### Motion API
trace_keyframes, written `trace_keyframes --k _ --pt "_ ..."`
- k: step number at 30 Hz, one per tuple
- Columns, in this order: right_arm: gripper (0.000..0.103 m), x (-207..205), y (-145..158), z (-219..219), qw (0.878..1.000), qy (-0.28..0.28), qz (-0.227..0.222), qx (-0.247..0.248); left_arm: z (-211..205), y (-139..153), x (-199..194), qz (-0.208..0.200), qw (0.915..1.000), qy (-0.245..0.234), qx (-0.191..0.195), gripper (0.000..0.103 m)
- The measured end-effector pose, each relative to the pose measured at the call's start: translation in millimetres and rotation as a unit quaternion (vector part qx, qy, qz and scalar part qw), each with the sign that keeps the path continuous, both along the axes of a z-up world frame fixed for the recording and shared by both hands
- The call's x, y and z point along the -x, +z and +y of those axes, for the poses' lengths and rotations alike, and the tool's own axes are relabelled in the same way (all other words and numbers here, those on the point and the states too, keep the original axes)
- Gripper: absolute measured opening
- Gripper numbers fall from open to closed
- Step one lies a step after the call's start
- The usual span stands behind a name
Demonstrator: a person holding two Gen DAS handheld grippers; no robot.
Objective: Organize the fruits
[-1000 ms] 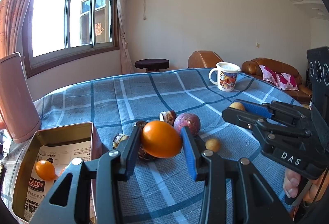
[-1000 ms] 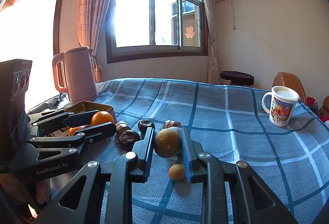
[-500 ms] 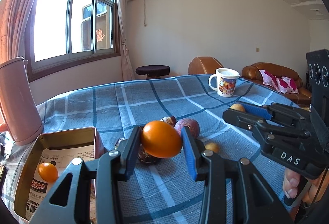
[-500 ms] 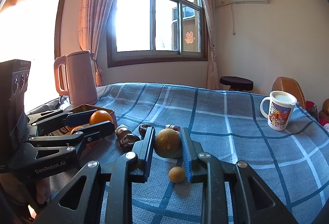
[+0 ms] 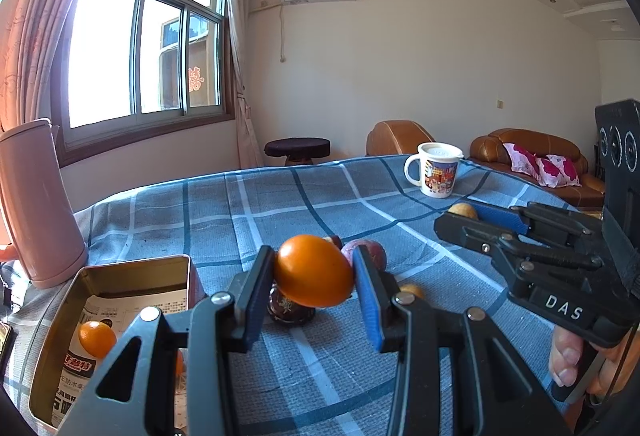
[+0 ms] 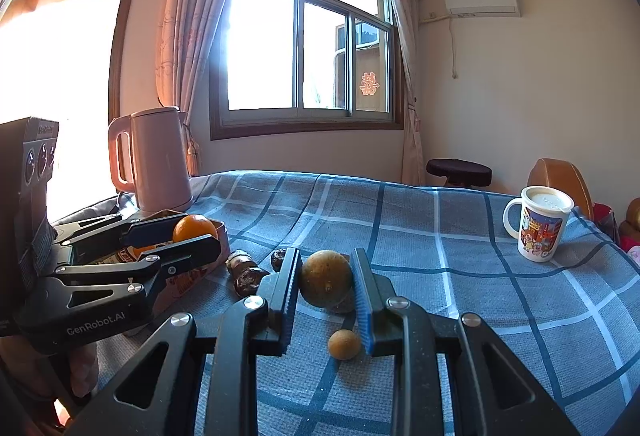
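Both tongs are clamped on fruit, left gripper (image 5: 314,278) holding an orange (image 5: 314,271), right gripper (image 6: 326,282) a brown fruit (image 6: 326,279), lifted clear for transfer toward the tin (image 5: 132,268).

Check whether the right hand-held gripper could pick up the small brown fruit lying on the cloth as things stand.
Probably not yet. The right hand-held gripper is shut on a round brown fruit, so its jaws are full. The small fruit lies uncovered on the cloth just below them.
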State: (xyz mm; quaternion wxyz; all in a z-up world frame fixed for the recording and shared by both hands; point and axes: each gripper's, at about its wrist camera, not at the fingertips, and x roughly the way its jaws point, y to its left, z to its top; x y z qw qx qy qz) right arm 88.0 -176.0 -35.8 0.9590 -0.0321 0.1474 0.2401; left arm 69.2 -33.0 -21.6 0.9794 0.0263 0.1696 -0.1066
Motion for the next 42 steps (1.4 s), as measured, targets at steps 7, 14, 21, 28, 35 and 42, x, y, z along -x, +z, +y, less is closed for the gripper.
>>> trace_keyframes --k 7,14,21,28,35,42 --pt "0.027 1.7 0.9 -0.3 1.000 0.000 -0.004 -0.002 0.4 0.5 2.8 -0.007 1.0000 0.000 0.001 0.042" --pt "0.027 2.6 1.5 -1.9 1.000 -0.001 -0.010 -0.004 1.6 1.7 5.8 -0.015 0.9999 0.000 0.003 0.042" --pt "0.027 5.4 2.5 -2.8 1.000 -0.003 -0.017 -0.006 2.2 2.6 8.3 -0.022 0.9997 0.001 0.005 0.042" --pt "0.027 8.1 3.5 -4.3 1.000 -0.003 -0.025 -0.008 4.1 3.4 10.0 -0.030 0.9995 0.006 0.006 0.042" --pt "0.027 10.7 3.9 -4.1 0.999 -0.004 -0.030 -0.009 4.3 4.7 14.0 -0.040 0.9991 0.011 0.005 0.042" --pt "0.027 12.7 5.1 -4.4 0.999 -0.004 -0.039 -0.010 4.4 5.4 18.3 -0.050 0.9987 0.014 0.004 0.042"
